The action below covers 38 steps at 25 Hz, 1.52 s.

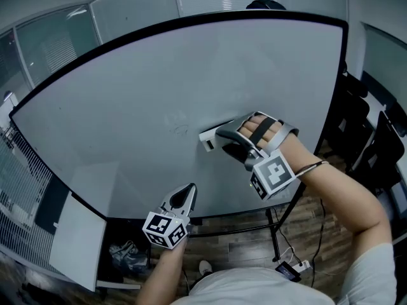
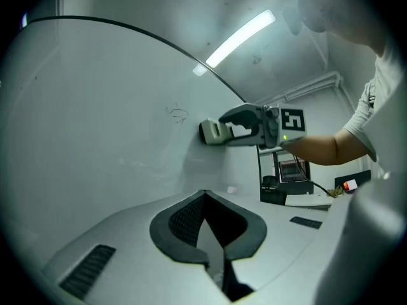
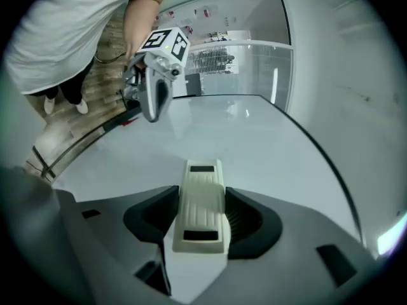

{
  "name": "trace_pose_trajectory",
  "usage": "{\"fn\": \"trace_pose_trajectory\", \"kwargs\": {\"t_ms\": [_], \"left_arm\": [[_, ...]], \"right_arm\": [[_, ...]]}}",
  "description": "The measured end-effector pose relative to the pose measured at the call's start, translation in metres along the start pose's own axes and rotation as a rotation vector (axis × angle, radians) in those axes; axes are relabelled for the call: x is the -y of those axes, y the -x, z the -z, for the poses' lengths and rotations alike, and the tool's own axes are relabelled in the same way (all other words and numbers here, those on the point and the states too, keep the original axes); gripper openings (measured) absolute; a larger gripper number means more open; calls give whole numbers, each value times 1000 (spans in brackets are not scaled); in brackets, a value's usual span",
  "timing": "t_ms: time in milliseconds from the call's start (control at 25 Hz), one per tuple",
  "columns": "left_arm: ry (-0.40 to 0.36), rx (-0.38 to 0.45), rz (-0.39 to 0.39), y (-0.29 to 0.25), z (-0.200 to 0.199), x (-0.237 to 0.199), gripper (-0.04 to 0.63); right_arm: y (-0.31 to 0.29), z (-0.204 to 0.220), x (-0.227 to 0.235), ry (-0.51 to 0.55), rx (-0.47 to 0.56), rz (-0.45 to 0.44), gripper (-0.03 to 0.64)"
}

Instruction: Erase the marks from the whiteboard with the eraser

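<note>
A large whiteboard (image 1: 127,107) with a black frame fills the head view. Faint pen marks (image 1: 179,125) sit near its middle, seen as a small scribble (image 2: 177,113) in the left gripper view. My right gripper (image 1: 224,140) is shut on a white eraser (image 1: 212,136), whose end presses on the board just right of the marks. The eraser (image 3: 202,205) lies lengthwise between the jaws in the right gripper view. My left gripper (image 1: 184,197) hangs by the board's lower edge, shut, holding nothing; its jaw tips (image 2: 206,224) meet.
The board stands on a dark metal stand (image 1: 280,224) over a wooden floor. Dark chairs (image 1: 375,151) stand to the right. A white panel (image 1: 76,243) leans at lower left. Glass partitions (image 1: 127,5) run behind the board.
</note>
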<state>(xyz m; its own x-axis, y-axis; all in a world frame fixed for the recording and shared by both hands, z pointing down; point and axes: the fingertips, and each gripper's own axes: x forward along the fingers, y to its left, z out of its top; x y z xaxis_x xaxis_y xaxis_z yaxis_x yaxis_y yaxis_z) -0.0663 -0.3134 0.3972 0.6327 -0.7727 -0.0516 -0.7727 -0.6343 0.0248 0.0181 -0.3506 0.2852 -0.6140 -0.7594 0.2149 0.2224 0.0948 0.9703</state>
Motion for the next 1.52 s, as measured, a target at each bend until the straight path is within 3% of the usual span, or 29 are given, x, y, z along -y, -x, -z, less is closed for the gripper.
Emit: {"fn": "trace_pose_trajectory", "kwargs": {"t_ms": [320,440,720,1080,1520], "left_arm": [[-19,11,48,-19,-13,21,6],[-22,14,53,-22,-14,23,6],[-37,14,68,-38,-31,34,6],[-87,23,96,-57,-50,55,6],[-119,36,113,-63,-72,74,6]], "right_arm": [[64,55,159,-93,-40,276,230],[74,61,178,-114,-49,309,230],[72,61,177,-134,-77,366,230],[46,43,83,-169,-57,290,230],[5,24,-75,-205,-64,74,230]]}}
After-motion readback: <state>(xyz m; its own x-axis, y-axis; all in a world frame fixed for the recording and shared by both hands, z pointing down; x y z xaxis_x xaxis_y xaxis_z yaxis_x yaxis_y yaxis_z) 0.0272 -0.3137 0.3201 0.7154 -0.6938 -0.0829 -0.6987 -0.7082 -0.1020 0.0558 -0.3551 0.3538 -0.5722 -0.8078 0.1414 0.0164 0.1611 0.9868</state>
